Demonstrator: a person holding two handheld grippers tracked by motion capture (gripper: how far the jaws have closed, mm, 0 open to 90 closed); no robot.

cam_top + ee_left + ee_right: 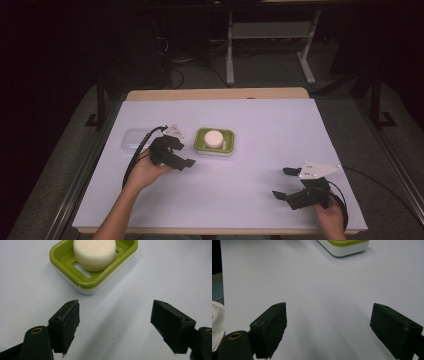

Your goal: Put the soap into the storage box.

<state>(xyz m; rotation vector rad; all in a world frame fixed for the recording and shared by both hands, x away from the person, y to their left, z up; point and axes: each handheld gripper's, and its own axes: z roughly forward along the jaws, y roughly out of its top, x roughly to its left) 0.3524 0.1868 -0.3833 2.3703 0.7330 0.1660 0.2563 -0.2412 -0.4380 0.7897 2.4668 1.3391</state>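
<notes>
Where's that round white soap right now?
The soap bar sits in the green soap dish mid-table in the high view, just right of the left gripper.

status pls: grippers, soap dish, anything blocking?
Left gripper open, empty, just short of the soap dish. Right gripper open, empty, near table edge. Soap sits in dish. Clear lid left of dish, not blocking.

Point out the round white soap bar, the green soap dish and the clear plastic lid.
Round white soap bar (95, 251), left gripper view, top face.
Green soap dish (62, 262), left gripper view, left rim.
Clear plastic lid (131, 140), high view, its top.
</notes>
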